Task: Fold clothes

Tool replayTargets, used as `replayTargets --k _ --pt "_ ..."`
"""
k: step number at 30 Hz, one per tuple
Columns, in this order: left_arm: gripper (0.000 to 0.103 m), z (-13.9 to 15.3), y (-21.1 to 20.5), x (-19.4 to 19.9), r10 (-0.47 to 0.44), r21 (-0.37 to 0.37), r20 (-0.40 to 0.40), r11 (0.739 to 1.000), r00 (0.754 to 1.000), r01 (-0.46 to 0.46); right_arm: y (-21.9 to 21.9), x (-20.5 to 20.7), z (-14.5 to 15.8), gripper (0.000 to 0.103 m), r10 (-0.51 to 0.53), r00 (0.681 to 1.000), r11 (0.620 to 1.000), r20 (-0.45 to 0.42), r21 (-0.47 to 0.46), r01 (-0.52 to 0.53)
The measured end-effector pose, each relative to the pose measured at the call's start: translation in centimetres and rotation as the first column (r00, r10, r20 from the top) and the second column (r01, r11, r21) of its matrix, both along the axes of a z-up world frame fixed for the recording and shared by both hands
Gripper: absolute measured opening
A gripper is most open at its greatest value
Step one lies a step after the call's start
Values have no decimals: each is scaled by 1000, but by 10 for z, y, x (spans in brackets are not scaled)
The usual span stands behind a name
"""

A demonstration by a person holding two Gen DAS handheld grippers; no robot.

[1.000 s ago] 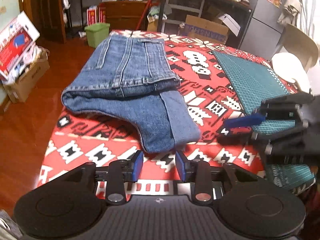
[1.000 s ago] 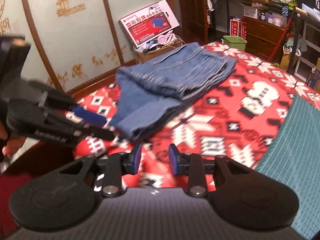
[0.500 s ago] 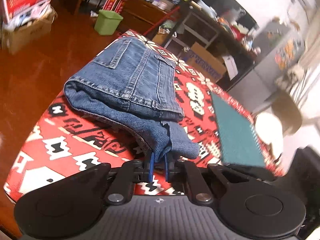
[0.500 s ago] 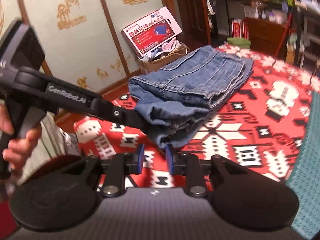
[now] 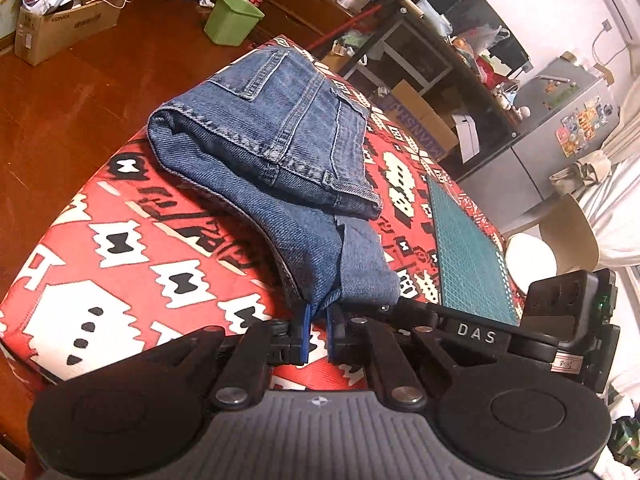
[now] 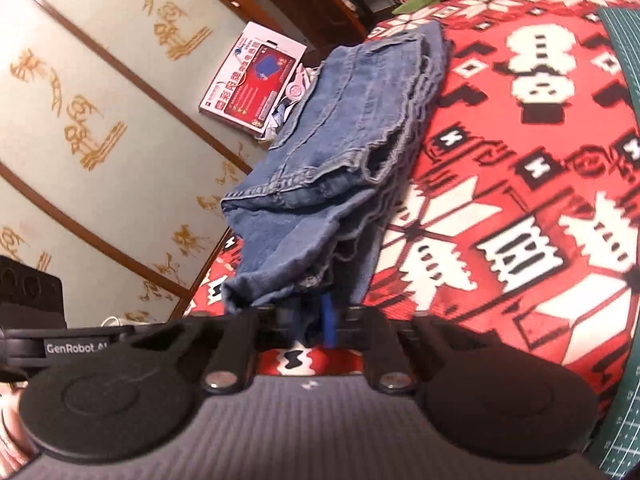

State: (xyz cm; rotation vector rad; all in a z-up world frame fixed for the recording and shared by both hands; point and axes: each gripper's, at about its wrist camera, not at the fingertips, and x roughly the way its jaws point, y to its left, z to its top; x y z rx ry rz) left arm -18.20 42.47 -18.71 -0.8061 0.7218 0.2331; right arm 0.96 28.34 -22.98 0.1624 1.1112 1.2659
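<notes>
1. Worktop [image 5: 132, 240]: red, black and white patterned cloth; green cutting mat [image 5: 468, 256] on its far side.
2. Jeans [image 5: 280, 140]: folded, lying on worktop near its edge; lower end lifted.
3. Left gripper [image 5: 316, 330]: jaws clamped on jeans' hem. Body reads "GenRobot".
4. Right gripper [image 6: 316, 326]: jaws closed on same hem, beside left. Body reads "DAS".
5. Box [image 5: 60, 24]: "KONKA".

Jeans [image 5: 288, 136]: blue denim, coarse twill weave, stitched seams. Desk cloth [image 5: 132, 248]: woven, matt, red-black-white pattern. Mat [image 5: 468, 252]: green, gridded, matt. Floor [image 5: 72, 92]: glossy red-brown wood. Tongs [image 5: 316, 334]: matt black plastic, blue pads, metal rivets. Bin [image 5: 232, 20]: green plastic.
</notes>
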Motion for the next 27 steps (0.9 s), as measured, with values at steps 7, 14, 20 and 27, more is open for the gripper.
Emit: replayTargets --k 7,14,20,27 --pt "5 -1 -9 -3 -23 29 -25 999 999 24 -21 -6 2 4 -38 999 999 -31 35 39" --pt "0 -3 -13 -14 -17 54 -57 998 998 21 -30 -7 -3 0 -67 998 998 5 -8 67" --pt "1 30 -12 -8 -17 153 14 988 1000 15 -24 -6 27 0 -82 993 996 88 47 78" --pt "2 15 -11 35 -88 193 -57 976 994 98 11 -19 39 2 -7 985 1000 174 9 6"
